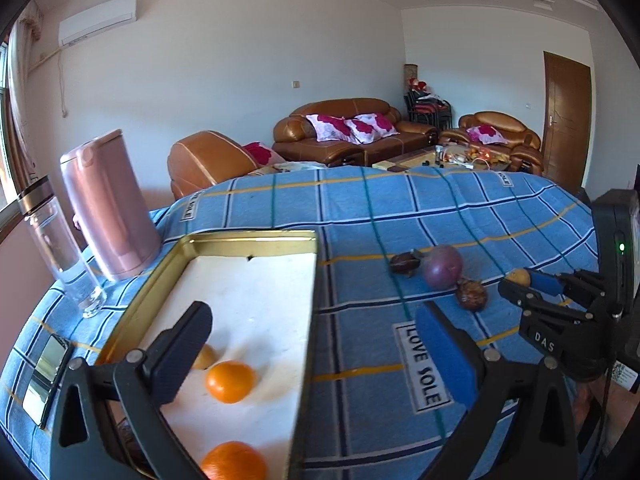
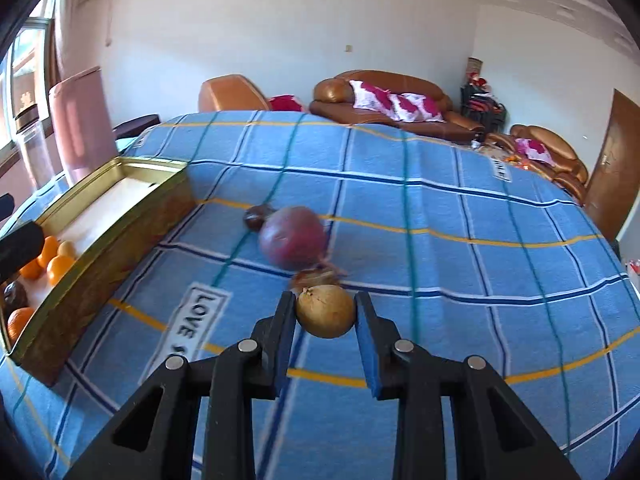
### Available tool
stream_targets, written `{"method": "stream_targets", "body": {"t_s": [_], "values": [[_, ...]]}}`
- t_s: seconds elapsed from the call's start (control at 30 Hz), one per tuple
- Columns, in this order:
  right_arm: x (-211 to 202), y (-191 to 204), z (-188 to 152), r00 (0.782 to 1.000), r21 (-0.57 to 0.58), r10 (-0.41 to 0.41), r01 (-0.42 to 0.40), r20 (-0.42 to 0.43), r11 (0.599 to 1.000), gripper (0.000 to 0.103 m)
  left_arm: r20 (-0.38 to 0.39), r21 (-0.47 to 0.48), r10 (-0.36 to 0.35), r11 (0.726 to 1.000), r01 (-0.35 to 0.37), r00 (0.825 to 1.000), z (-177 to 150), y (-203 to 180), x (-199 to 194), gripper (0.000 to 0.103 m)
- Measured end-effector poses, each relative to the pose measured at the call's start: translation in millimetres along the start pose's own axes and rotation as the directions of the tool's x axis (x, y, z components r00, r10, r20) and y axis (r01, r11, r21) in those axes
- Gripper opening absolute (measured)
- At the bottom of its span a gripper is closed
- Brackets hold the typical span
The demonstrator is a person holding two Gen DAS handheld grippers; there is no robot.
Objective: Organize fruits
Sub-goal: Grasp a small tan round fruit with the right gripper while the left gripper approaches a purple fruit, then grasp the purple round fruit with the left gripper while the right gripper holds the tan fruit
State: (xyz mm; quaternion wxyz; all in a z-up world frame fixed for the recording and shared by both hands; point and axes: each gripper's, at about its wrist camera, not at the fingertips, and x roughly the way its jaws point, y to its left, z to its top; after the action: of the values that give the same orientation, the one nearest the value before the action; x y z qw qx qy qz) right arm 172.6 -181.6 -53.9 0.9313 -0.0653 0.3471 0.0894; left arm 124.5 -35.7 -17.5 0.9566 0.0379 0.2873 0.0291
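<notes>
Currently: right gripper (image 2: 325,309), jaws clamped on tan fruit (image 2: 326,311) over mid-counter; left gripper (image 1: 316,344), jaws open above gold tin (image 1: 248,237) at left edge. Advised: lift clear of purple fruit (image 2: 292,237), release low inside tin.

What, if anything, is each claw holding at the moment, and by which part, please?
The right claw grips the small tan fruit across its sides. The left claw is open over the tin, holding nothing.

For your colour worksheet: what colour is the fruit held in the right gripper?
The fruit in the right gripper is yellowish brown, clearest in the right wrist view.
</notes>
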Motion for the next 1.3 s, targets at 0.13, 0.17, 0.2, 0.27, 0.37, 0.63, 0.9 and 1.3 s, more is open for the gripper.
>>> {"method": "stream_targets", "body": {"t_s": [0.13,0.17,0.2,0.27,0.37,0.63,0.9,1.3], "values": [[8,-45,9,0.995,0.07,-0.094,0.092,0.022,0.993,0.031,-0.053,0.013,-0.029,0.999,0.03,0.998,15,-38,28,0.103],[10,-54,11,0.995,0.092,-0.098,0.095,0.021,0.991,0.031,-0.073,0.013,-0.042,0.999,0.043,0.996,19,-47,37,0.103],[12,-63,11,0.994,0.111,-0.105,0.102,0.023,0.989,0.031,-0.087,0.011,-0.054,0.998,0.056,0.995,21,-55,46,0.103],[16,-74,13,0.992,0.133,-0.122,0.118,0.024,0.984,0.031,-0.118,0.004,-0.061,0.998,0.062,0.991,25,-70,65,0.103],[22,-84,11,0.992,0.153,-0.123,0.119,0.02,0.981,0.031,-0.176,-0.025,-0.089,0.996,0.086,0.98,29,-85,93,0.102],[24,-95,9,0.995,0.185,-0.1,0.094,0.023,0.978,0.032,-0.242,-0.065,-0.145,0.989,0.133,0.959,31,-101,137,0.093],[28,-87,10,0.996,0.142,-0.083,0.081,0.009,0.986,0.032,-0.28,-0.1,-0.184,0.982,0.162,0.942,32,-101,157,0.082],[28,-83,9,0.996,0.131,-0.085,0.083,0.012,0.988,0.032,-0.292,-0.053,-0.237,0.971,0.232,0.927,26,-112,158,0.053]]}}
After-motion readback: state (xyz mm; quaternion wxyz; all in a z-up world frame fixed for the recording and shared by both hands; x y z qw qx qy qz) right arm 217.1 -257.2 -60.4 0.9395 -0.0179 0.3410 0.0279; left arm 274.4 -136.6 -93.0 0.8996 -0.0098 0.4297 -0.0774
